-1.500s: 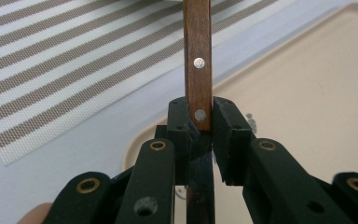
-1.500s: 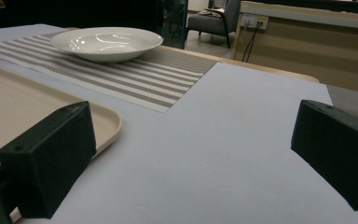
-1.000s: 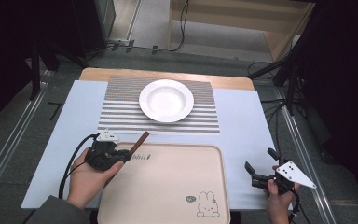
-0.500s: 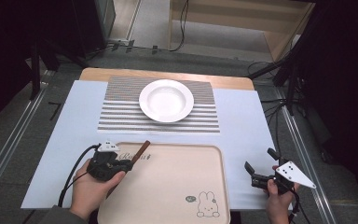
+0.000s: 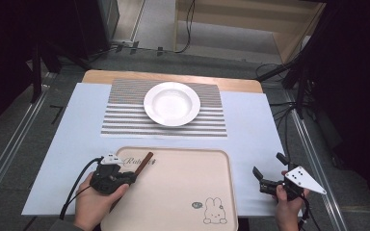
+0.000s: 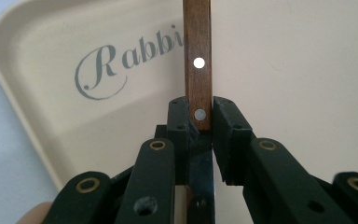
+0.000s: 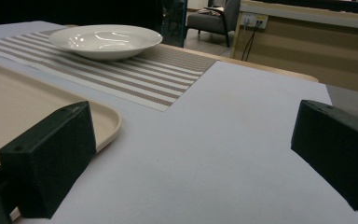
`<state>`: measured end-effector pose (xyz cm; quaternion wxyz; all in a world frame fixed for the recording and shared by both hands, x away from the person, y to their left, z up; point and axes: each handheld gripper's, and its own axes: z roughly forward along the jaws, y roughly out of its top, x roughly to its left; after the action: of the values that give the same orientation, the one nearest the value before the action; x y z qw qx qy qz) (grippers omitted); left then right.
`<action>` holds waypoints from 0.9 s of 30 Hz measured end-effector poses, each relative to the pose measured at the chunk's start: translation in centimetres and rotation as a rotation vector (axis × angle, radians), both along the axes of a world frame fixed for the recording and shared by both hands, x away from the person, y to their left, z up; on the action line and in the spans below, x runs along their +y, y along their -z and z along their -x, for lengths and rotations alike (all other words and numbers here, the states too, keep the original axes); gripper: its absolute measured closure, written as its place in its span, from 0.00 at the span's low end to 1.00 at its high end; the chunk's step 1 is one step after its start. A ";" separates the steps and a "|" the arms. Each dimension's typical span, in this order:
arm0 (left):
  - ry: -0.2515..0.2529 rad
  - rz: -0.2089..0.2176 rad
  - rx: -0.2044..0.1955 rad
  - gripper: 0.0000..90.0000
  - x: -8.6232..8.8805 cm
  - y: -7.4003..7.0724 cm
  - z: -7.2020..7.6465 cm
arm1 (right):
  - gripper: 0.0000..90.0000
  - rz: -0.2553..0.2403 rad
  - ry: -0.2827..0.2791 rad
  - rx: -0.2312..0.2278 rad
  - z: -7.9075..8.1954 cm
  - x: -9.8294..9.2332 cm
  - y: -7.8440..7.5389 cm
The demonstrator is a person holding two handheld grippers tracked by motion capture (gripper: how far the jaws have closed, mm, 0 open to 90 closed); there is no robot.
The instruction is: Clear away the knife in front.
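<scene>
A knife with a brown wooden handle (image 6: 197, 46), set with two metal rivets, is clamped between the jaws of my left gripper (image 6: 200, 112). The handle points away from the gripper and a strip of metal runs back between the jaws. In the high view the left gripper (image 5: 134, 172) hovers low over the near left corner of the beige tray (image 5: 183, 192), with the handle (image 5: 145, 159) slanting over the "Rabbit" lettering. My right gripper (image 5: 269, 165) stands open at the table's near right, and nothing lies between its jaws (image 7: 193, 140).
A white deep plate (image 5: 172, 103) sits on a striped placemat (image 5: 120, 115) at the back of the table. The tray bears a small rabbit drawing (image 5: 214, 211) near its front right. A pale blue cloth (image 5: 250, 130) covers the table.
My left gripper has come down and back toward the person with the knife still in it. The right gripper has kept still.
</scene>
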<state>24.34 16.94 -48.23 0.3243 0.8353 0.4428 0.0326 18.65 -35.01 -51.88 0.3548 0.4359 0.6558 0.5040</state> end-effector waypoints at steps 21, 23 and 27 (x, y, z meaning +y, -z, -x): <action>0.129 -0.077 -0.094 1.00 -3.7 -0.5 -1.1 | 0.00 0.000 0.001 0.000 0.0 0.0 0.0; 0.144 -0.122 -0.102 1.00 -4.4 -0.1 -1.2 | 0.00 0.000 0.001 0.001 0.0 0.0 0.0; 0.129 -0.136 -0.100 1.00 -3.7 0.2 -1.6 | 0.00 -0.002 0.000 -0.001 0.0 0.0 0.0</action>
<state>25.95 13.20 -48.41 0.2901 0.8794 0.3682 0.0833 18.64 -35.06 -51.90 0.3547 0.4363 0.6550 0.5049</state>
